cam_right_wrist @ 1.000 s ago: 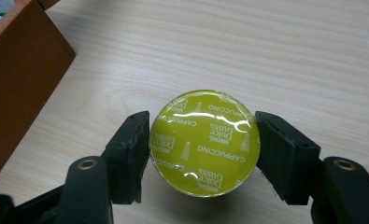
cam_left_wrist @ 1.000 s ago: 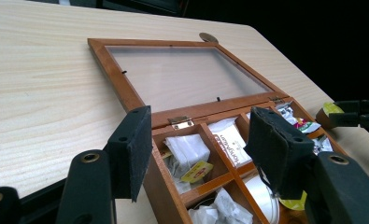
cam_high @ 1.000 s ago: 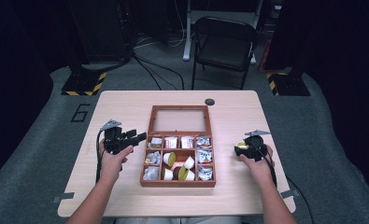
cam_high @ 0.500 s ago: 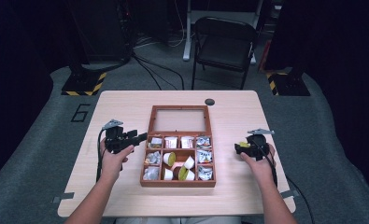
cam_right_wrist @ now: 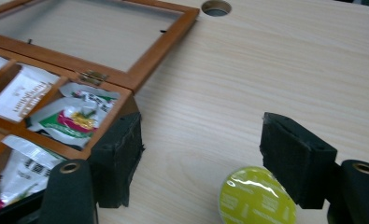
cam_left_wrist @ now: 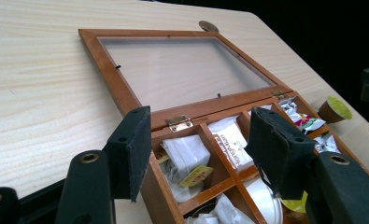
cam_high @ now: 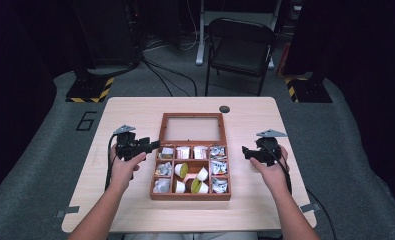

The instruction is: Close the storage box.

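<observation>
A wooden compartment box [cam_high: 190, 197] sits mid-table, its glass lid [cam_high: 192, 128] lying flat open behind it. Sachets fill the outer compartments, and white and green pods [cam_high: 191, 179] lie in the middle ones. My left gripper [cam_high: 152, 145] is open at the box's back left corner, and in the left gripper view [cam_left_wrist: 196, 154] its jaws straddle that corner and the hinge [cam_left_wrist: 179, 122]. My right gripper [cam_high: 246, 151] is open just right of the box. A green-lidded pod [cam_right_wrist: 257, 198] stands on the table between its jaws [cam_right_wrist: 201, 158], close to the right one. The same pod [cam_left_wrist: 334, 109] appears in the left gripper view.
A round cable hole [cam_high: 224, 109] sits in the tabletop [cam_high: 135, 115] behind the lid. A black folding chair [cam_high: 240, 45] stands beyond the table's far edge. Bare wood lies on both sides of the box and along the front edge.
</observation>
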{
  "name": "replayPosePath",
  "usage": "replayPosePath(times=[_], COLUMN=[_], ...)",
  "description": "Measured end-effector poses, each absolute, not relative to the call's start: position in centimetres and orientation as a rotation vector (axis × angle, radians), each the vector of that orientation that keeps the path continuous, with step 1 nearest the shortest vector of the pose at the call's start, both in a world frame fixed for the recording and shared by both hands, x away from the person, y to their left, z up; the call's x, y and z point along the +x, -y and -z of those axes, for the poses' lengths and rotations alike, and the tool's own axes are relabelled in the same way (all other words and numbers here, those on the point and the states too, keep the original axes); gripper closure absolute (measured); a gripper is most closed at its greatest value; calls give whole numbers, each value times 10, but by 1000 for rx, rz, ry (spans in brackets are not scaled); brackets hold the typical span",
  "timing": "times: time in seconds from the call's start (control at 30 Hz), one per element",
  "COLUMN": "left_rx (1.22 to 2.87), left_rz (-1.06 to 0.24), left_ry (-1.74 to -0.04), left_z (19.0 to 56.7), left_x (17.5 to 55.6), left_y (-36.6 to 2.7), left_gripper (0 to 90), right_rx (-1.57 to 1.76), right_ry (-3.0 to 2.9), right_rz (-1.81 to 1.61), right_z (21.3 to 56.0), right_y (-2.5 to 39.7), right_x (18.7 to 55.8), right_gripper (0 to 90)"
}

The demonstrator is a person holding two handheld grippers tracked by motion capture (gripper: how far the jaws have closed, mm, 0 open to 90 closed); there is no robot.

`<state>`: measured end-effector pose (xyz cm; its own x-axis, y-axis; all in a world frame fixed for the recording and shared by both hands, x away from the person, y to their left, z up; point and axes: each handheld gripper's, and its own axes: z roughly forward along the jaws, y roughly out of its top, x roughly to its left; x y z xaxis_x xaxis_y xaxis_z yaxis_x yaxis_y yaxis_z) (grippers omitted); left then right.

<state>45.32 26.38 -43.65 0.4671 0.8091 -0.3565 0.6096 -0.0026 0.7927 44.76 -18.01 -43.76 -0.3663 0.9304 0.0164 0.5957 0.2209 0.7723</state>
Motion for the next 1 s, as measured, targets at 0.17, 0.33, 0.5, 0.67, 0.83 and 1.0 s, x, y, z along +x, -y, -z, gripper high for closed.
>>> replayPosePath(times=[0.17,0.33,0.5,0.67,0.83,1.0], left_rx=[1712,1723,1711,1714,1707,1708], left_rz=[-226,-218,-217,-212,-203,-213], left_ry=[-1210,-1215,-1223,-1241,-1248,-1235], left_z=[435,436,433,432,430,427], left_x=[459,469,473,477,482,485], left_y=[-260,-256,-254,-254,-254,-252], left_gripper=[406,410,393,395,395,405], right_rx=[1389,1423,1416,1368,1409,1401], right_ry=[-2085,-2096,-2140,-2143,-2125,-2110], right_rz=[-1062,-1126,-1141,-1174,-1221,-1249], right_z=[425,415,410,407,405,401], right_y=[168,155,141,134,129,129], right_x=[453,459,467,471,475,479], right_gripper=[317,332,355,359,362,370])
